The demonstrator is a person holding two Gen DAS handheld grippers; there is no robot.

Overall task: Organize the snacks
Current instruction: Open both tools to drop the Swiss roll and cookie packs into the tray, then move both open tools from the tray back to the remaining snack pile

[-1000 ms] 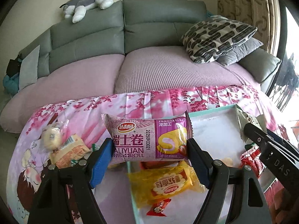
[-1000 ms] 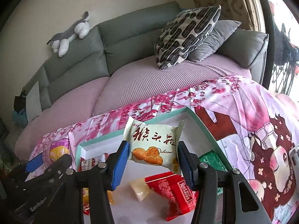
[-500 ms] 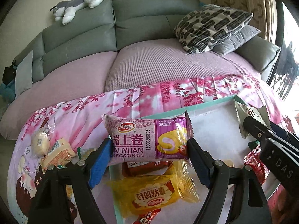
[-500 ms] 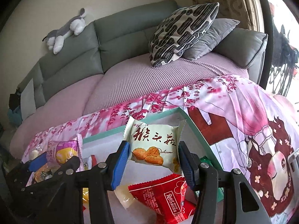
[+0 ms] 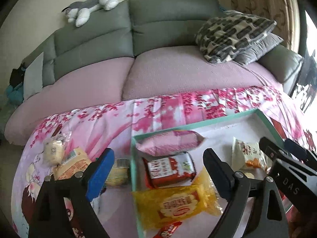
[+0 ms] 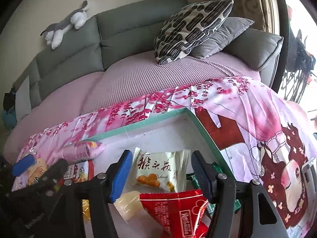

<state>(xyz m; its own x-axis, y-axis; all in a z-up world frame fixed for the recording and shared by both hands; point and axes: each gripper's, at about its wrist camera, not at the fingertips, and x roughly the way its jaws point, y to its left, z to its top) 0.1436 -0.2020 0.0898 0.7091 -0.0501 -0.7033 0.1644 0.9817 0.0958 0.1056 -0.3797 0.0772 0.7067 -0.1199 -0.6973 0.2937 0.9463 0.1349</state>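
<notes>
My left gripper [image 5: 158, 168] fills the lower frame of its own view, jaws opening with nothing pressed between them. My right gripper [image 6: 161, 173] sits low-centre, jaws opening too, pads touching nothing.

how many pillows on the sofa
2, both at the sofa's right end: a black-and-white patterned pillow leaning on top of a plain grey pillow. More may be hidden behind them.
</notes>
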